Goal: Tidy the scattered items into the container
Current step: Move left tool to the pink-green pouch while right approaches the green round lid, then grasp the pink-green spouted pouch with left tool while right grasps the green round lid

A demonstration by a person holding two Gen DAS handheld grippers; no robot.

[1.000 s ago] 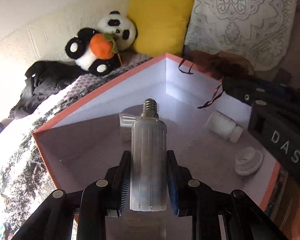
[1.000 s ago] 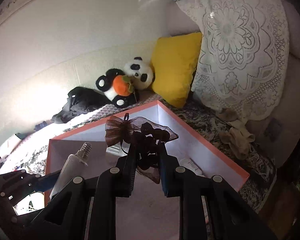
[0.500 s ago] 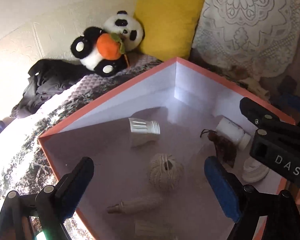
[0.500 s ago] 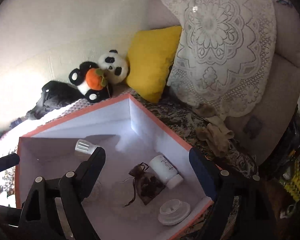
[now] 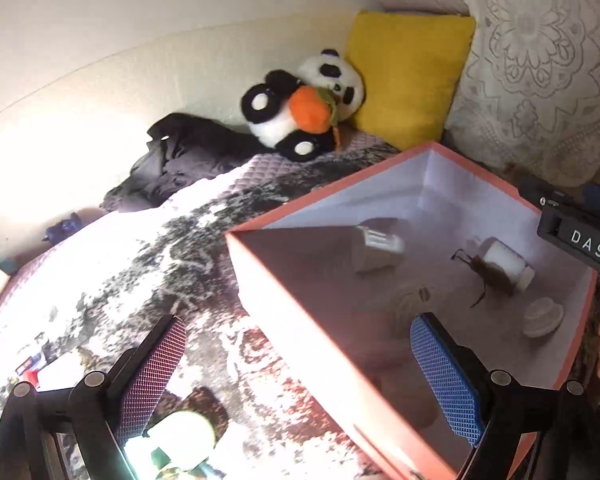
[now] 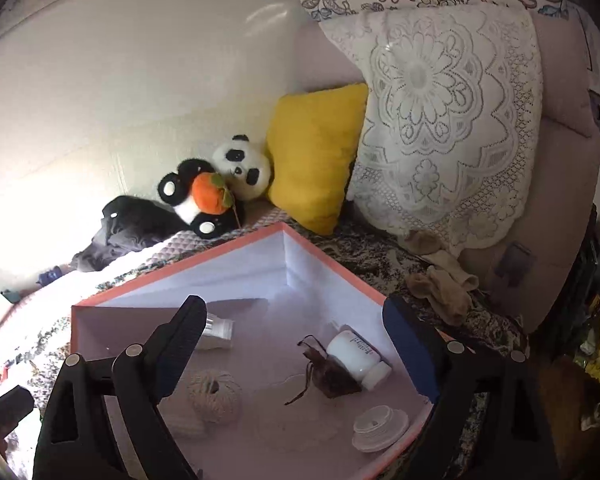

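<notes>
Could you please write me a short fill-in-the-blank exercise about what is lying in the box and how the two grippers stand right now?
1. The brown mesh pouch lies against the white ____ on the floor of the box.
2. Both the left gripper and the right gripper have their jaws ____ and hold nothing.
3. The ball of twine lies ____ the box.
4. The panda plush leans beside a ____ cushion.

Missing words: bottle; open; inside; yellow

A pale wall [image 6: 140, 92] is catching bright light from the left. A yellow cushion [image 6: 314, 156] is leaning beside a lace-covered pillow [image 6: 440, 120].
</notes>
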